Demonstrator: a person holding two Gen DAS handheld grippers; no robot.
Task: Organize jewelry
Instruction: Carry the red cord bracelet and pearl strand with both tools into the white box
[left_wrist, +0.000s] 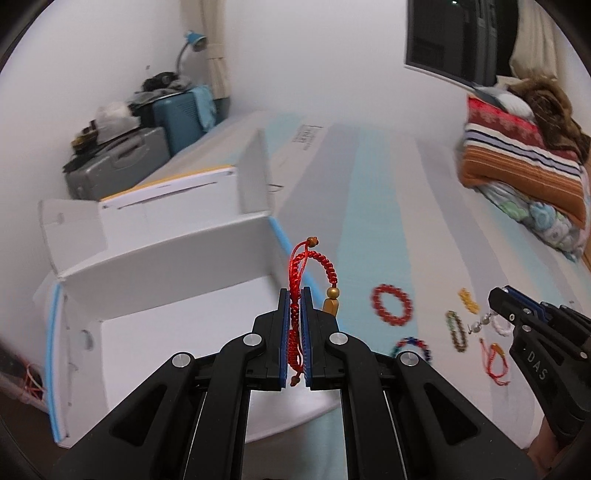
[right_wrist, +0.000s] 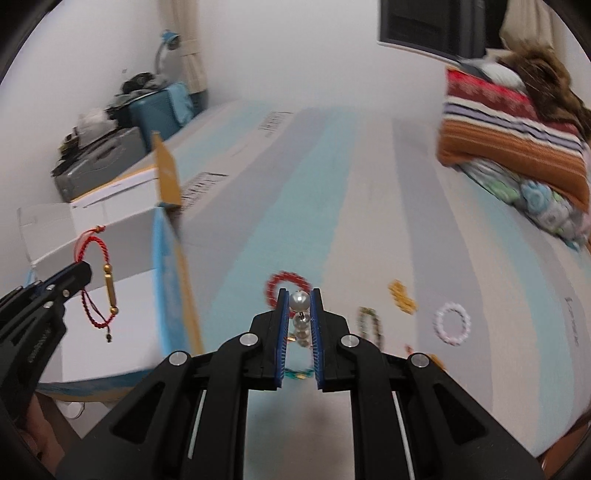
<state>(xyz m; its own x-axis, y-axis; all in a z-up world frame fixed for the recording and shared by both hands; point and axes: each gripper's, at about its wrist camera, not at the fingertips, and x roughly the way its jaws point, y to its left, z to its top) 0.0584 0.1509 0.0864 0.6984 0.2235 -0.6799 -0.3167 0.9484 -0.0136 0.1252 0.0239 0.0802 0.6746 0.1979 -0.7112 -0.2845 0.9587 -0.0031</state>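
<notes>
My left gripper is shut on a red braided cord bracelet with gold beads, held above the open white cardboard box. From the right wrist view it hangs the bracelet over the box. My right gripper is shut on a pearl earring above the striped bed; it also shows in the left wrist view. On the bed lie a red bead bracelet, a blue-red bracelet, a green-brown bracelet, a yellow piece and a white bead bracelet.
A folded stack of blankets lies at the bed's far right. Suitcases and a blue lamp stand by the wall at the left. A thin red cord lies near my right gripper.
</notes>
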